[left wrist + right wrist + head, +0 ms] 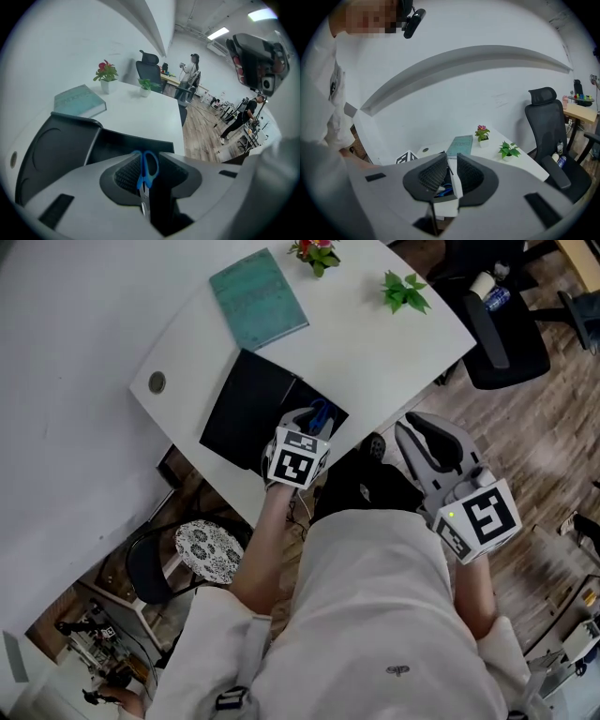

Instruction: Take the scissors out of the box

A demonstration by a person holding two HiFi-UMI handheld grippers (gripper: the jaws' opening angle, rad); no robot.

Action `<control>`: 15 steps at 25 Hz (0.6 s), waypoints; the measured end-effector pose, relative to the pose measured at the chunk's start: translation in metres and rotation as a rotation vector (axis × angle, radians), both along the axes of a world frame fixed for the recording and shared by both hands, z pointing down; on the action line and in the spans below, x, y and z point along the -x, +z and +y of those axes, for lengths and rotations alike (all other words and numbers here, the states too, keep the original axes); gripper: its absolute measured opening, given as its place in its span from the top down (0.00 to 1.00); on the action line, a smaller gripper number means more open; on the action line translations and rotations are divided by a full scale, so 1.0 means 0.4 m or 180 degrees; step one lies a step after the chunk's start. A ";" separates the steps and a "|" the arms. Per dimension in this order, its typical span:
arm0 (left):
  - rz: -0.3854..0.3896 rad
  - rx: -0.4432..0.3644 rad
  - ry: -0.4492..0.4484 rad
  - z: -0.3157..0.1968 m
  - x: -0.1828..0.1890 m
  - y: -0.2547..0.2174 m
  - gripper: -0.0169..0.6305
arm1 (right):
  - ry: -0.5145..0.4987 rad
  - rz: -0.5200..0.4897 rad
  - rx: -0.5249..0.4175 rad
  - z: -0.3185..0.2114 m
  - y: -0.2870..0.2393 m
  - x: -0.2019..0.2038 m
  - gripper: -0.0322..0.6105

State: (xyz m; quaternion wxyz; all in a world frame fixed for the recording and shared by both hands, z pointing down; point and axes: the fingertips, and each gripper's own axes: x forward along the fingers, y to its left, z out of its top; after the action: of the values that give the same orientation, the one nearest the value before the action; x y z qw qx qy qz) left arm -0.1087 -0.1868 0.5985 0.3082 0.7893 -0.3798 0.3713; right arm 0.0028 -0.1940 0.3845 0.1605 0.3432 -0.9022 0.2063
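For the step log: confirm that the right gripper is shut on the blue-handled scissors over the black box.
Wrong gripper. The left gripper is shut on the blue-handled scissors over the black box, as the left gripper view shows. The right gripper is off the desk with nothing between its jaws.

rig looks, fwiw | left gripper point(309, 420) + right gripper point(424, 442): chunky light grey plastic shells | black ribbed pads point(125, 174) lining the jaws | marker cube point(298, 462) on each, black-and-white squares | right one has a tiny green light point(453, 515) | wearer: white top point(375, 606), white sleeves point(211, 634), small dark emblem point(397, 670)
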 end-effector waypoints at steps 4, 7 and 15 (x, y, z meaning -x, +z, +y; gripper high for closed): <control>0.0004 0.0147 0.0152 -0.003 -0.005 0.029 0.78 | 0.0114 -0.0007 0.0030 -0.005 0.008 0.004 0.83; -0.0047 0.0195 0.0202 -0.007 0.000 0.052 0.78 | 0.0180 0.0000 0.0057 -0.008 0.019 0.006 0.83; -0.0103 0.0238 0.0403 -0.013 -0.011 0.086 0.79 | 0.0350 0.0034 0.0136 -0.009 0.036 0.002 0.83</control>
State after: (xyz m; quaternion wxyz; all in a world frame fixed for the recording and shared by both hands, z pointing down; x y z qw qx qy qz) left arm -0.1041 -0.1919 0.6329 0.3071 0.7936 -0.3199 0.4167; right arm 0.0020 -0.1977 0.3990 0.1611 0.3899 -0.8764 0.2322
